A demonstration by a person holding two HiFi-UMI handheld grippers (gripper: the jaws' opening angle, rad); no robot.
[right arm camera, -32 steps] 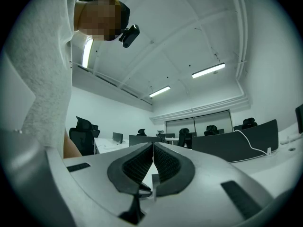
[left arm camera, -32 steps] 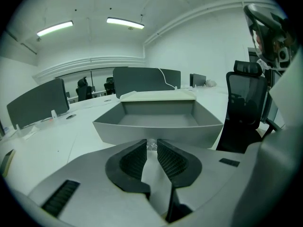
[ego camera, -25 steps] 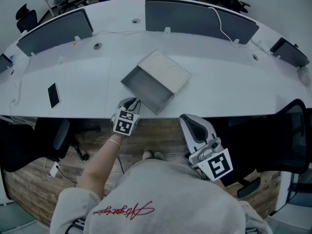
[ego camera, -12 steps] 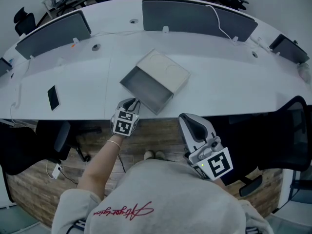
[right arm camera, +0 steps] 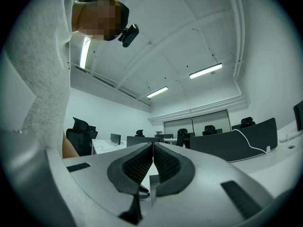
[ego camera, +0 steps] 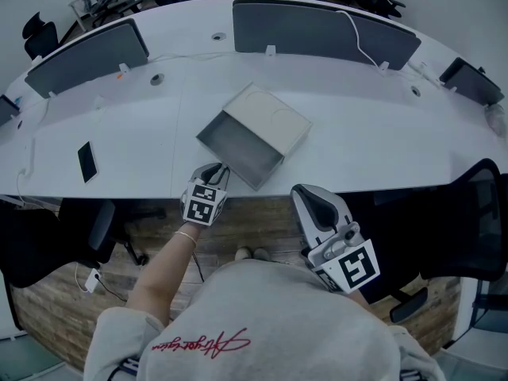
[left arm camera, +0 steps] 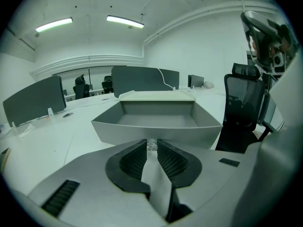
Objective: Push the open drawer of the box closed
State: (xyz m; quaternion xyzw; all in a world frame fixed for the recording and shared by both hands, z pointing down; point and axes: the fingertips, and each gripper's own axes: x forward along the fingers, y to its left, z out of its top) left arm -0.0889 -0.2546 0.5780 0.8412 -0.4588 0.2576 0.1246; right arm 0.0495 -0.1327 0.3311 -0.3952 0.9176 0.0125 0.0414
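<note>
A cream-topped box (ego camera: pixel 271 115) lies askew on the white desk (ego camera: pixel 381 145). Its grey drawer (ego camera: pixel 238 143) is pulled out toward the desk's near edge and looks empty. My left gripper (ego camera: pixel 220 167) sits at that edge, tips just short of the drawer's front wall (left arm camera: pixel 156 132). Its pads (left arm camera: pixel 134 159) are a narrow slit apart; a small glint shows at the tips and I cannot tell what it is. The box top (left arm camera: pixel 156 96) rises behind the drawer. My right gripper (ego camera: pixel 304 192) hangs off the desk near the person's body, shut and empty (right arm camera: pixel 152 145).
A phone (ego camera: pixel 86 158) lies on the desk at left. Grey divider screens (ego camera: pixel 321 28) stand along the far side, with a white cable (ego camera: pixel 362 48) over one. Office chairs (ego camera: pixel 470 221) stand below the near edge on both sides.
</note>
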